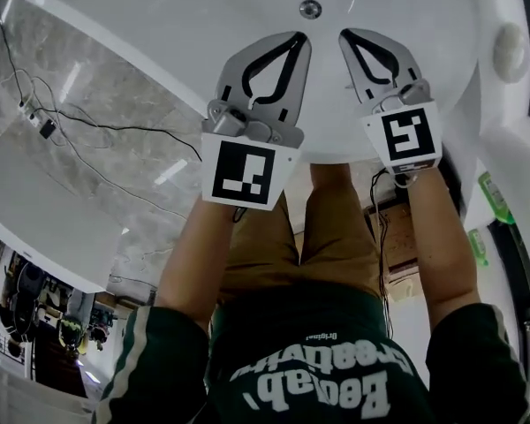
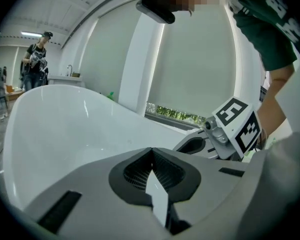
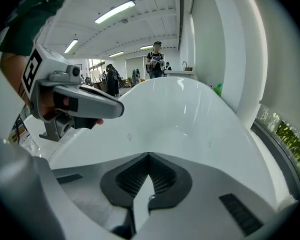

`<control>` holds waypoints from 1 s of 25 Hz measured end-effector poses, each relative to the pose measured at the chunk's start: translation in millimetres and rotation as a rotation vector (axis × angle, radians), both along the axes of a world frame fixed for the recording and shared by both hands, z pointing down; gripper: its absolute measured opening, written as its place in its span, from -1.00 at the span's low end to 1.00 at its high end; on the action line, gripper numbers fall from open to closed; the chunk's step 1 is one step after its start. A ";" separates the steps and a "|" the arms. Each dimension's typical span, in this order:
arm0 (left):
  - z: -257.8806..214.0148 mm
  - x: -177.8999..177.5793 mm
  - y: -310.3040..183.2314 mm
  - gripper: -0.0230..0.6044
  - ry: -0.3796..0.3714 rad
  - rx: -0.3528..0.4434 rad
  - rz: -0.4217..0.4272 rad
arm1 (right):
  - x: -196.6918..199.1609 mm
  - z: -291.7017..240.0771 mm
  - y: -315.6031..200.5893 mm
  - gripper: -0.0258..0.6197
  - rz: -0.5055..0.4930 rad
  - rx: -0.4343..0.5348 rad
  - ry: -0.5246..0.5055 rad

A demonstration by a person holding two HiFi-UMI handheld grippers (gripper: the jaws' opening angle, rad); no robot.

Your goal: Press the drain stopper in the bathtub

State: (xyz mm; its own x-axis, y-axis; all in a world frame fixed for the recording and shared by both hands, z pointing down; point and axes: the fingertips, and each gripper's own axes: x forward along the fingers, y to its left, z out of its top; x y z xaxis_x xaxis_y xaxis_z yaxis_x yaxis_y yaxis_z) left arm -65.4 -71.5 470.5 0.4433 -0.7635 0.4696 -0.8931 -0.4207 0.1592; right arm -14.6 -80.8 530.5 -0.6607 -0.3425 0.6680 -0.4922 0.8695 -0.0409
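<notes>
- The bathtub [image 1: 203, 25] fills the top of the head view.
- The drain stopper [image 1: 310, 9] sits in it, at the top middle.
- The left gripper [image 1: 299, 38] and right gripper [image 1: 344, 34] are side by side just below the drain stopper, not touching it.
- The floor [image 1: 88, 87] lies at the left, with a cable [image 1: 132, 129] on it.

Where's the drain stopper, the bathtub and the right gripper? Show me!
drain stopper [image 1: 310, 9], head view, middle of its round metal top.
bathtub [image 1: 194, 25], head view, bare white inside wall.
right gripper [image 1: 346, 34], head view, where its closed jaws meet at the tips.
</notes>
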 end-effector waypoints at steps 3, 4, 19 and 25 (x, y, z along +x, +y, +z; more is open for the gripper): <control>23.8 -3.0 -2.0 -0.90 0.010 -0.001 0.044 | -2.7 42.3 -3.3 -0.88 0.025 -0.045 0.058; 31.2 -3.6 -3.0 -0.90 0.016 -0.003 0.055 | -3.9 55.6 -3.4 -0.88 0.035 -0.066 0.067; 128.5 -21.3 -44.7 -0.90 0.003 -0.034 0.063 | -7.5 232.5 -8.5 -0.88 0.044 -0.221 0.165; 175.0 -33.8 -50.0 -0.90 -0.002 -0.074 0.044 | -17.2 304.8 -12.4 -0.88 0.044 -0.267 0.212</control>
State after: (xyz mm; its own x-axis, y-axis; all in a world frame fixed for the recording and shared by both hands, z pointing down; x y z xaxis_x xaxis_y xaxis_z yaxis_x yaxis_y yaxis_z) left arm -99.3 -121.5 645.5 0.4749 -0.7062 0.5251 -0.8743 -0.4467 0.1900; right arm -31.8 -93.2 835.4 -0.4861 -0.1622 0.8587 -0.5512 0.8194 -0.1573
